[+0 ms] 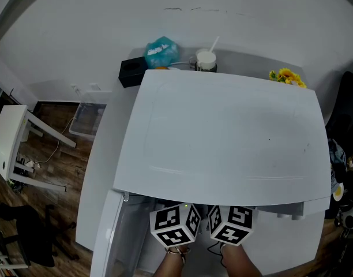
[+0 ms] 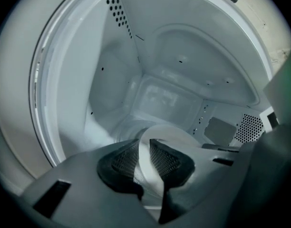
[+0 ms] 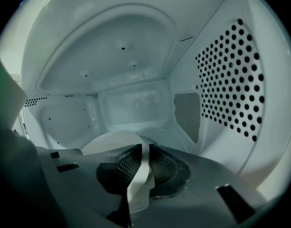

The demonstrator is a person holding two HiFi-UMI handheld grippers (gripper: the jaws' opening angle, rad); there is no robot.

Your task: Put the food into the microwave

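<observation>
Inside the microwave (image 3: 136,103), a white plate (image 2: 171,134) is pinched at its rim by the left hand-held gripper (image 2: 144,144) and the right hand-held gripper (image 3: 143,152).

Location: domestic kitchen corner, or a room fitted out as one.
A white microwave (image 1: 222,131) stands on a white counter (image 1: 98,172) against a plain wall (image 1: 107,27). Behind it sit a cup with a straw (image 1: 206,60), a blue bag (image 1: 161,52), a black box (image 1: 132,72) and yellow flowers (image 1: 287,76). The wood-pattern floor (image 1: 52,126) carries a clear storage bin (image 1: 84,120).
</observation>
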